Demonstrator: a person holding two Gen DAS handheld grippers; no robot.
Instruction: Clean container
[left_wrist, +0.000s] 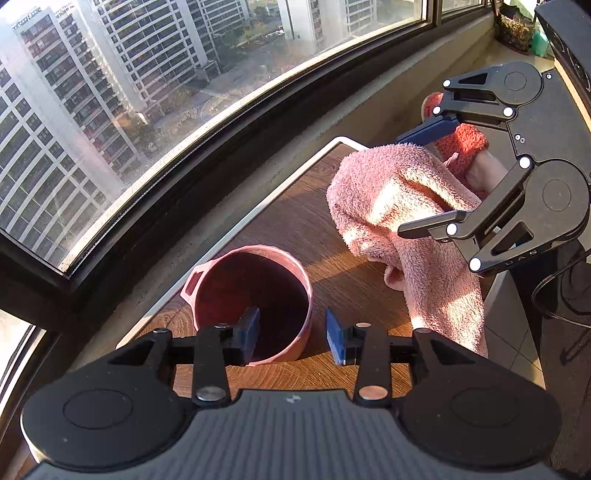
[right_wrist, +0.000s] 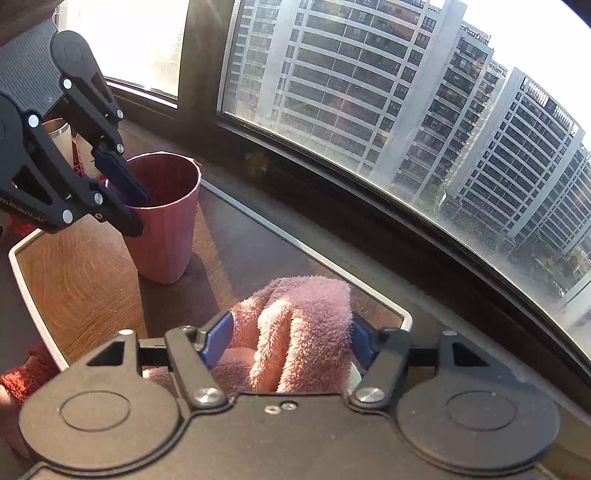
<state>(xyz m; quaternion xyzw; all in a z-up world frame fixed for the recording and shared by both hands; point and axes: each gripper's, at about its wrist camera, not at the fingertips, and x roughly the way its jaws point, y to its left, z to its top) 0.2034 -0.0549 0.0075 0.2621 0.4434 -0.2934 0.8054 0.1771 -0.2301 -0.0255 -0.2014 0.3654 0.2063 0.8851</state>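
Inside bottom of pink ribbed plastic container (left_wrist: 255, 295) lost in dark shadow. Near rim hidden behind left gripper (left_wrist: 291, 338) pad; wall contact unclear. Lower end of fluffy pink towel (left_wrist: 406, 206) cut behind surface (left_wrist: 280, 221) edge. Silver cup (right_wrist: 57, 133) behind container mostly blocked. Dark basket (left_wrist: 515, 31) on sill too small to read.

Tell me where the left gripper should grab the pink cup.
Grip the pink cup by its near wall, from above. It stands upright and open-topped, and the left gripper is open, straddling that rim, one finger inside, one outside.
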